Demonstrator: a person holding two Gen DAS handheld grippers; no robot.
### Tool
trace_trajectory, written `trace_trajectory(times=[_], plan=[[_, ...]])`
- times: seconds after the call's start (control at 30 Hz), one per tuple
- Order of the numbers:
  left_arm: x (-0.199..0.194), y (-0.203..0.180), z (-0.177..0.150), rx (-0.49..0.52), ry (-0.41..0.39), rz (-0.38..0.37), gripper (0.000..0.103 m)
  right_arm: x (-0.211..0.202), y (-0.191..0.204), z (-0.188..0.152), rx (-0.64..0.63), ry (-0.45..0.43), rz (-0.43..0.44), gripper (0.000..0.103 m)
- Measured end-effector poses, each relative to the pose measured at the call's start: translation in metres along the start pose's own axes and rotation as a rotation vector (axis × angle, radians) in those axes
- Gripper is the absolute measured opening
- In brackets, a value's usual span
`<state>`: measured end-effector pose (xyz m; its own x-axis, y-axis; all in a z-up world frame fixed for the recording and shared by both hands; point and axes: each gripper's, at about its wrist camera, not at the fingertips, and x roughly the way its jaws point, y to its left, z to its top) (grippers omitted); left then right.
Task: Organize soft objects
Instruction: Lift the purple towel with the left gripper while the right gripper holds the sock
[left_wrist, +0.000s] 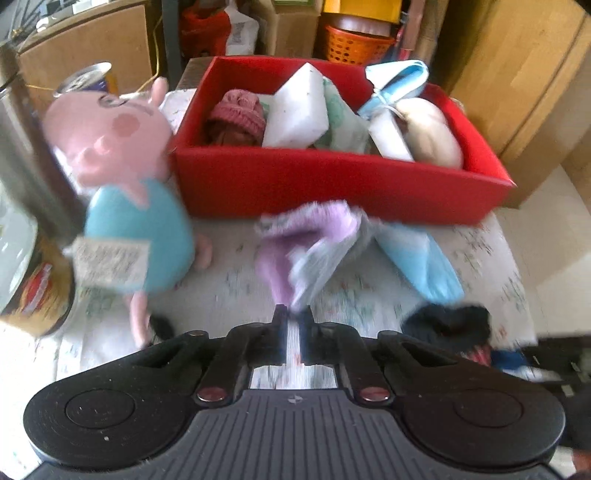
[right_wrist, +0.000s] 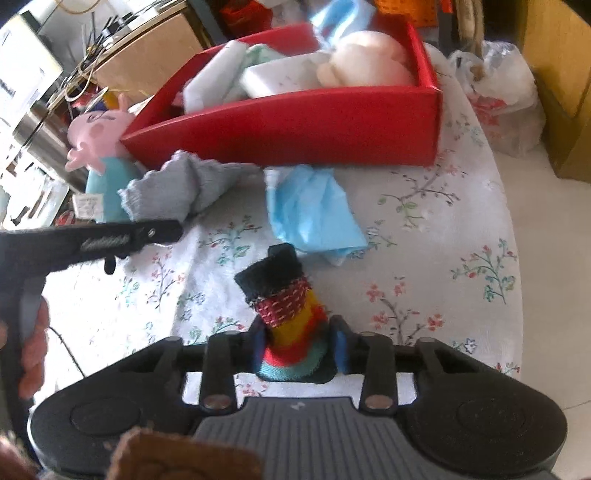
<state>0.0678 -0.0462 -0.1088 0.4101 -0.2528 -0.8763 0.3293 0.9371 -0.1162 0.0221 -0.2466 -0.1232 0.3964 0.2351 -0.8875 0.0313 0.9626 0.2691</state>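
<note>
Item: grey-and-lilac sock (left_wrist: 310, 251), pinched at one end between the nearly shut jaws of the left gripper (left_wrist: 294, 317) and hanging blurred above the floral tablecloth (left_wrist: 229, 280), just in front of the red box (left_wrist: 332, 181); seen from the right wrist as a grey bundle (right_wrist: 184, 188) at the tip of the left gripper (right_wrist: 162, 230). Item: striped knitted sock (right_wrist: 286, 317) with a black cuff and red, yellow and teal bands, standing between the fingers of the right gripper (right_wrist: 299, 343), whose jaws stood narrowly apart around it; whether the pads pressed on it could not be told. Item: light blue plastic-like wrapper (right_wrist: 310, 206), lying on the cloth between the box and the striped sock. Item: pig plush toy (left_wrist: 122, 184) in a blue body with a paper tag, lying to the left of the box and touching its corner. Contents of the red box: a pink knitted piece (left_wrist: 238, 114), white sponge blocks (left_wrist: 299, 110), a cream rounded cushion (left_wrist: 432, 133), a pale blue mask-like item (left_wrist: 399, 85) at the far rim. Surroundings: cardboard cartons (left_wrist: 88, 48) and an orange basket (left_wrist: 354, 44) behind the table, and a tin (left_wrist: 44, 288) at its left edge.
</note>
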Motion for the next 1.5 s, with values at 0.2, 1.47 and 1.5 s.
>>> trace_trajectory(times=[0.2, 1.47, 1.5], plan=[[-0.022, 0.009, -0.008, -0.015, -0.056, -0.02, 0.053, 0.001, 0.002, -0.006, 0.005, 0.011, 0.0, 0.012], [-0.017, 0.016, -0.023, -0.09, -0.004, -0.023, 0.009, 0.0, 0.018, -0.015, -0.031, 0.038, 0.012, 0.012], [-0.014, 0.016, -0.025, -0.078, 0.008, -0.025, 0.011, 0.0, 0.018, -0.017, -0.016, 0.035, 0.001, 0.02]])
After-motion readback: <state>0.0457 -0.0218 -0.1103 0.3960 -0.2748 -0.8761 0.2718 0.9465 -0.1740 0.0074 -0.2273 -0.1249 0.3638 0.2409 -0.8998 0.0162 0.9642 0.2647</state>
